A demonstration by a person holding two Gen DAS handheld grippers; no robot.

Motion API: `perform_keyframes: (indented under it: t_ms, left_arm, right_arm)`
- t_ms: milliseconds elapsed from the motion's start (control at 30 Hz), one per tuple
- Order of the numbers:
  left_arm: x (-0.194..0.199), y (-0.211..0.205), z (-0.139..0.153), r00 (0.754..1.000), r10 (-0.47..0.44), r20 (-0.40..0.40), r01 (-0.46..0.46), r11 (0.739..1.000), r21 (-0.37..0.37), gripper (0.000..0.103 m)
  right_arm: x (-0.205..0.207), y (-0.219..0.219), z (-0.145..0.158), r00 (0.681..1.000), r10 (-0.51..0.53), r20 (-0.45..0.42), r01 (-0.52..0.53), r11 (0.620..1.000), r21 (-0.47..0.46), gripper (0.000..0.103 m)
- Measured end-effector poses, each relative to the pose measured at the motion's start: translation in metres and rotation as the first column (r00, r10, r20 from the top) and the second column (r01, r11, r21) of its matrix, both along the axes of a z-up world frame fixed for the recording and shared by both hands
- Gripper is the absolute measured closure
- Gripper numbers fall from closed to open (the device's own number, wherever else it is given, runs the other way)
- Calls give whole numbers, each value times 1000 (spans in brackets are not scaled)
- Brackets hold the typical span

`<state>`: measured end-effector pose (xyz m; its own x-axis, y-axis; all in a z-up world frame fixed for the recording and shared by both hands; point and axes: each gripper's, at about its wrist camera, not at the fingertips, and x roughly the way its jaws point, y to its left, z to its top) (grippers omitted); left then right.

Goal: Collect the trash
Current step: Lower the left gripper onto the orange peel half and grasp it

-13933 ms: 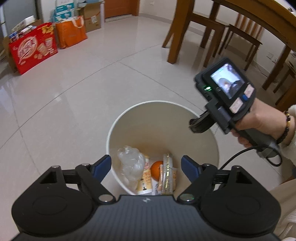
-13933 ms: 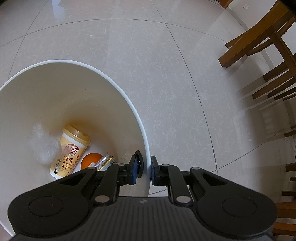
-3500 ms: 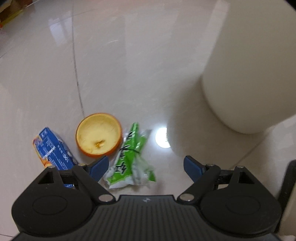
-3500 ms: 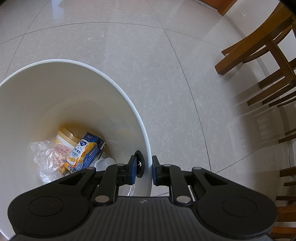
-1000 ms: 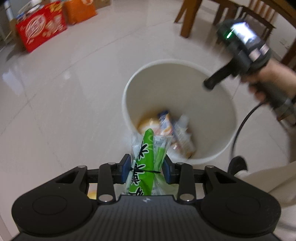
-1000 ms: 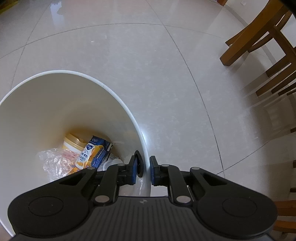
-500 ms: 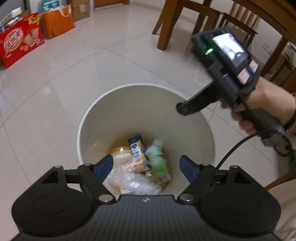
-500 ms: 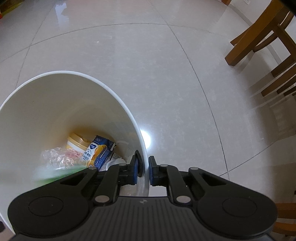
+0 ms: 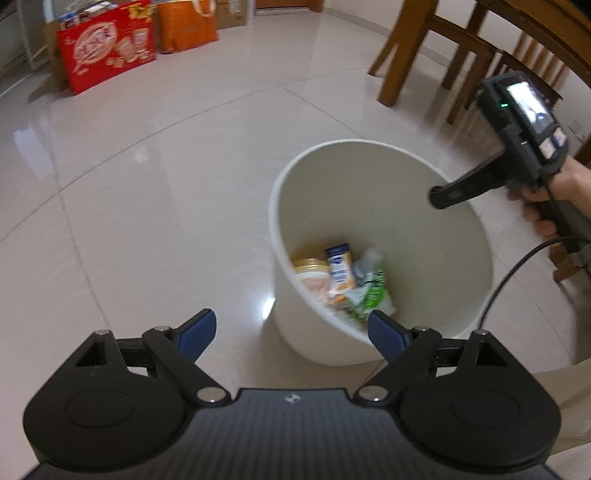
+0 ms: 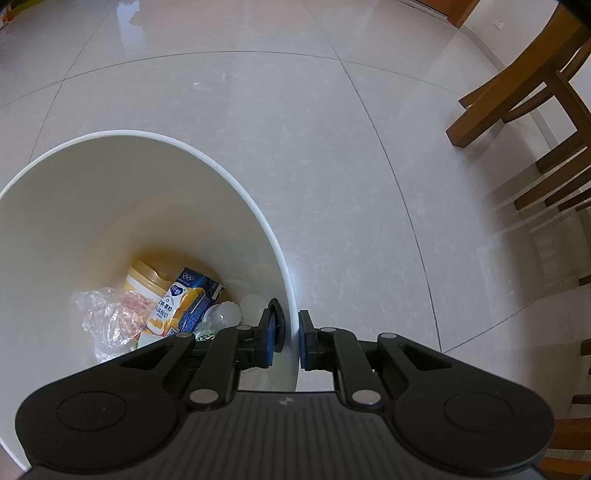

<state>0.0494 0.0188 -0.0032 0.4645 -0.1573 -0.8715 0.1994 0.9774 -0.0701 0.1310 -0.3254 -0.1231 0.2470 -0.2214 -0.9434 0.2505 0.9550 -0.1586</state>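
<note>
The white bin [image 9: 436, 266] stands on the pale tiled floor [image 9: 166, 166]. The left tool [image 9: 291, 330] hangs near the bin's rim with its blue-tipped fingers [image 9: 197, 330] spread wide and nothing between them. The right tool [image 10: 287, 338] is pressed together on the bin's rim, one finger inside the wall and one outside; a hand [image 9: 565, 192] holds its handle beside the bin. At the bottom of the bin lie a green wrapper [image 9: 373, 293], a blue and orange drink carton [image 10: 184, 304], a cup with a tan lid [image 10: 146, 277] and a crumpled clear plastic bag [image 10: 107, 317], all touching. Beyond the bin are wooden chair legs [image 10: 517, 88], a red gift bag [image 9: 107, 46] and an orange bag [image 9: 186, 24].
</note>
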Motion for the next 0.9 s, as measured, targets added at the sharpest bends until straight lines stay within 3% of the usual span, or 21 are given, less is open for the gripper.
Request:
perform_keyframes:
  t_ms: [133,333,600,900]
  left_arm:
    - [-7,24,-17,998,63,13,-63,998,-2,7]
    - [-14,75,-77,978,204,-51,-207,977,-43,5]
    - [-11,118,-183,931,315,-187,-312,949,43,5]
    - [0,123,-241,912,326,-250,-288,941,176,5]
  right_arm:
    - [1,0,0,1000,-12,-4,12,1000,0,88]
    - [0,3,-1,1000,-9,-3,9,1000,-12,87]
    - [0,5,-1,1000,0,-4,-1,1000,-28,87]
    - [-1,8,-1,1000,10,0,-10,999,-42,86]
